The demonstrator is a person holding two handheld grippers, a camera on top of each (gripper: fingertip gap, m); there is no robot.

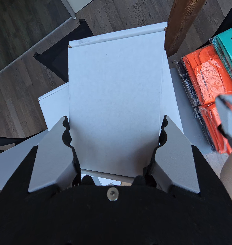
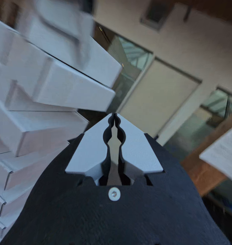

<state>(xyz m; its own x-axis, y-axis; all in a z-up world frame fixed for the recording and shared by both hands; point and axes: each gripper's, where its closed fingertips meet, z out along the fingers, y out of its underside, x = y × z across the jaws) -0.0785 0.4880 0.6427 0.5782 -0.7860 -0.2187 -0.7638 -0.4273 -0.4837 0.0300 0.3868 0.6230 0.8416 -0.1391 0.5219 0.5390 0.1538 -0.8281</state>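
White box (image 1: pixel 114 100) sits between my left gripper (image 1: pixel 114 117) fingers, pads wide apart & touching both box sides, so clamped on it, I think. Box is over a white table (image 1: pixel 192 126). Orange packs (image 1: pixel 207 79) to the right. My right gripper (image 2: pixel 114 114) has tips together, empty, beside stacked white boxes (image 2: pixel 46 79), blurry.

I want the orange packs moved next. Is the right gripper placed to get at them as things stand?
Probably yes. In the left wrist view the right gripper hangs just over the orange packs with nothing between, but its jaws are shut.
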